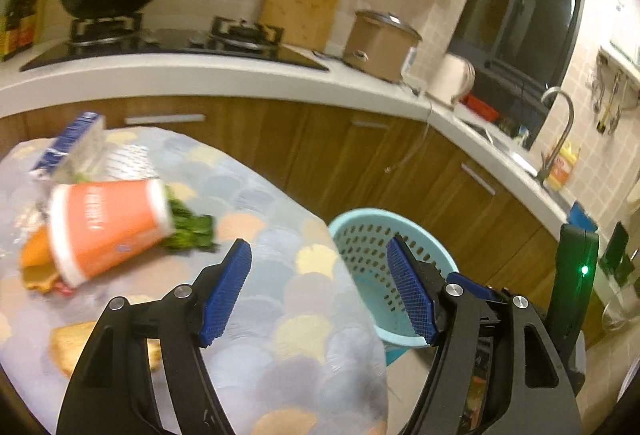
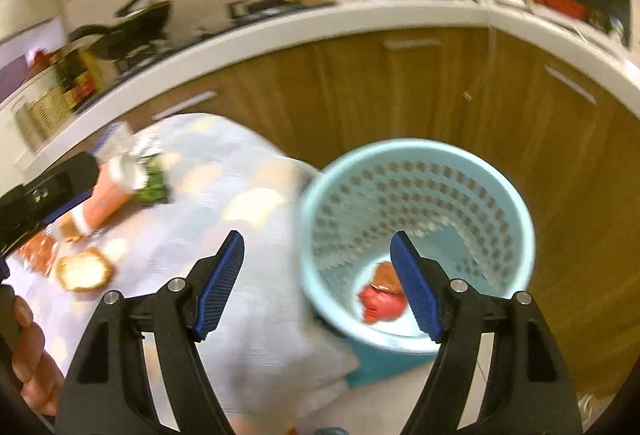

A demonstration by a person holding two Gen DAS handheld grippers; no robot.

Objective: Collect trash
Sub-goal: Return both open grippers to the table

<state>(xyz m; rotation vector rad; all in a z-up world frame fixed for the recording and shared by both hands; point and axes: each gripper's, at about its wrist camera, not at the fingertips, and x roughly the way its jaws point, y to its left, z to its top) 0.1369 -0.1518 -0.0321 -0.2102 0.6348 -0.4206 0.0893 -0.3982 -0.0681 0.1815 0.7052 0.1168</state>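
At the left of the left wrist view, the orange paper cup (image 1: 106, 225) lies on its side on the bench (image 1: 280, 315) among greens (image 1: 192, 231) and a blue carton (image 1: 74, 139); its print is too blurred to read. Both the left gripper (image 1: 320, 291) and the right gripper (image 2: 320, 283) are wide open and empty. Red trash (image 2: 380, 305) already lies in the basket (image 2: 416, 155) at lower right, so I judge the next step is a reach to the cup.

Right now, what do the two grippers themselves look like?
The left gripper and right gripper look alike: black frames with triangular cut-outs, silver round pivot bolts, and blue fingers with a fine grid texture. A bare hand shows at the right view's edge; no sleeve is visible.
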